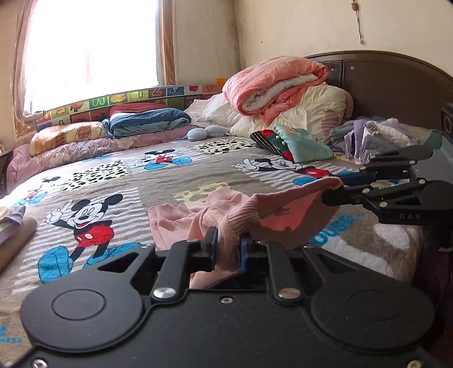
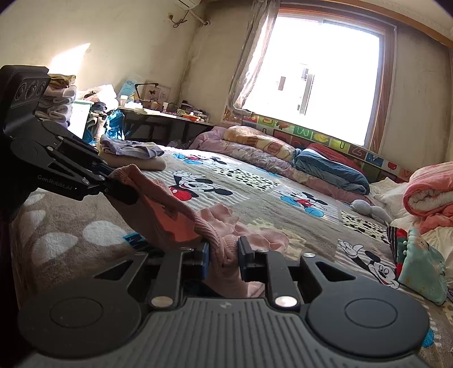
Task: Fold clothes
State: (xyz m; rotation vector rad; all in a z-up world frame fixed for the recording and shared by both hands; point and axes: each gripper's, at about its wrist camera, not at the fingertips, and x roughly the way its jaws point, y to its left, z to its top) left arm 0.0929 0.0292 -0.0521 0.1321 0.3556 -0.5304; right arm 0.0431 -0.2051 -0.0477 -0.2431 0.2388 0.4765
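Bedroom, bed covered with a cartoon-mouse blanket, bright window behind. Left wrist view alone shows the dark headboard, a rolled salmon quilt and a heap of pale clothes near it; right wrist view alone shows a cluttered desk, wall air conditioner and a folded beige-and-lilac stack on the bed's far edge. Pink knit garment hangs stretched between both tools, above the blanket, its far part draped on the bed. Left gripper jaws nearly together, clamped on a bunched pink edge. Right gripper likewise pinched on the ribbed hem; which part of the garment is probably a cuff or waistband, hard to tell.
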